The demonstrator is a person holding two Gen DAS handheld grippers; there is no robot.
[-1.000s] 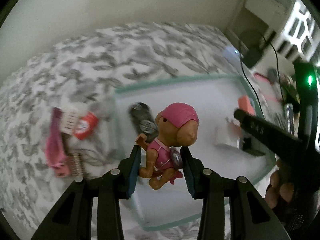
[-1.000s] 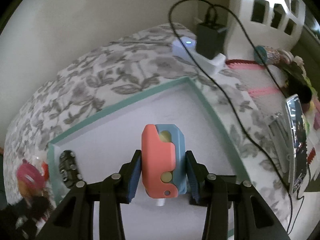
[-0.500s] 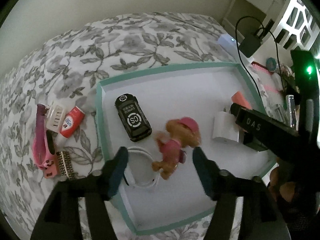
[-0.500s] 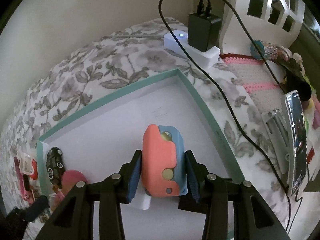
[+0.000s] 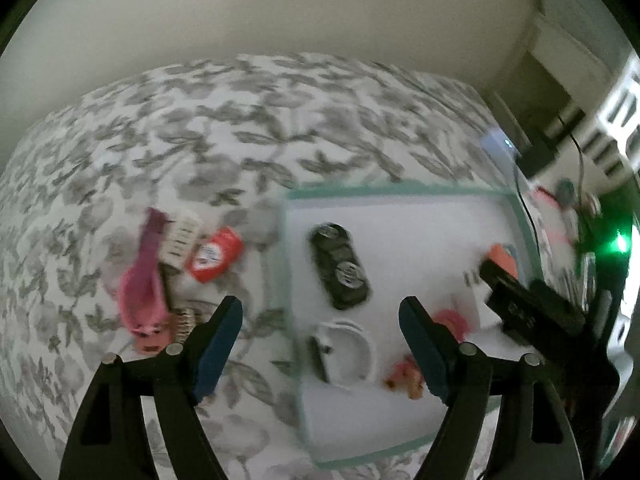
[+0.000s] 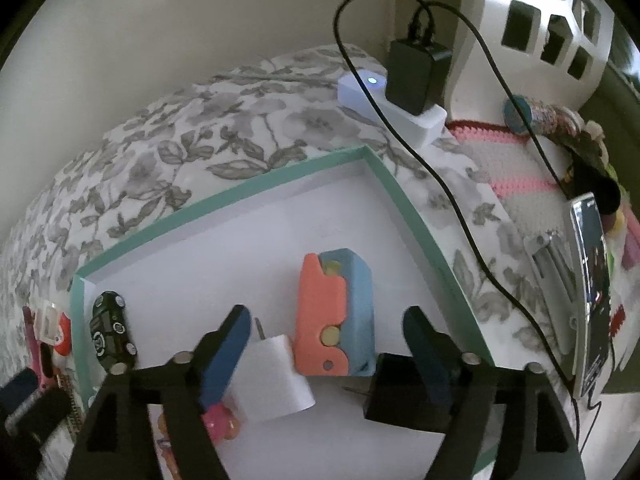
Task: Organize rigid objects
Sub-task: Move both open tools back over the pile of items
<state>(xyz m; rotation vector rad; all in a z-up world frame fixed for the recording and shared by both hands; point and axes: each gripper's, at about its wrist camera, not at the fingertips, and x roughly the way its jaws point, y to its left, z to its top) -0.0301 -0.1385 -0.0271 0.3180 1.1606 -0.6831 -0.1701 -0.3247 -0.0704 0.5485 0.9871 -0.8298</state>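
A teal-rimmed white tray [image 5: 400, 191] [image 6: 256, 194] lies on the floral bedspread. In it are a black toy car [image 5: 339, 267] [image 6: 111, 331], a white cable coil [image 5: 348, 350], a pink dog figure [image 5: 451, 322] [image 6: 219, 424], a white plug [image 6: 276, 376], a black plug [image 6: 404, 394] and a coral-and-blue block [image 6: 335, 312] [image 5: 502, 258]. My left gripper [image 5: 320, 334] is open and empty over the tray's left edge. My right gripper [image 6: 326, 346] is open, with the block lying between its fingers.
Left of the tray lie a pink strap [image 5: 142, 284], a white clip [image 5: 182, 236], a red tube [image 5: 214, 256] and a small comb-like piece [image 5: 184, 326]. A white power strip [image 6: 392, 110] with a black charger, its cable, a phone [image 6: 592, 304] and a crochet cloth sit right.
My left gripper let go of the pink dog in the tray, opened wide and swung left. My right gripper opened and left the coral-and-blue block lying in the tray.
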